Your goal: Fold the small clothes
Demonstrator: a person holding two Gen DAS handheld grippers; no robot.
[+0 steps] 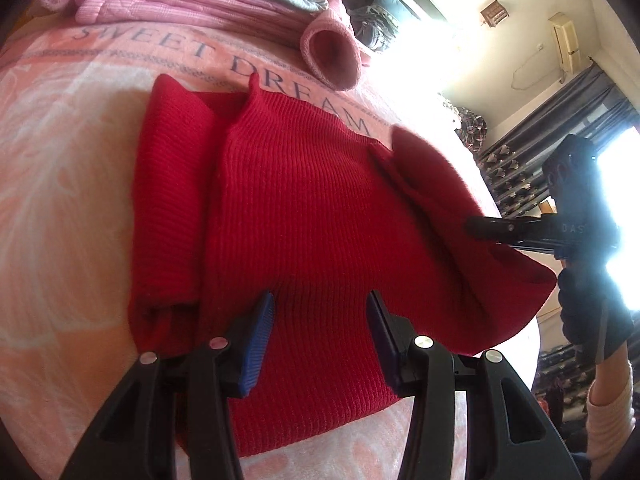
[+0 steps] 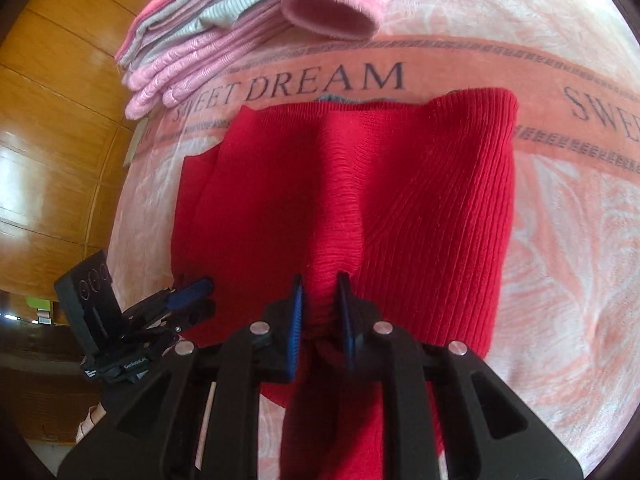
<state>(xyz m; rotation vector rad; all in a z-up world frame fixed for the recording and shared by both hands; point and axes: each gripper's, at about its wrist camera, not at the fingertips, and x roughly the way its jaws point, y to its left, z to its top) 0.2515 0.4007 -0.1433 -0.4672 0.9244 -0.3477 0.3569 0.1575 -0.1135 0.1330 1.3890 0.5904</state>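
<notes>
The right gripper (image 2: 320, 312) is pinching a ridge of the red knit sweater (image 2: 360, 200) at frame centre on the pink blanket (image 2: 560, 260), the left gripper (image 1: 320, 340) is hovering spread apart, so lifting evenly looks best.

The pink blanket (image 2: 460, 52) reads "SWEET DREAM" along its band.
</notes>
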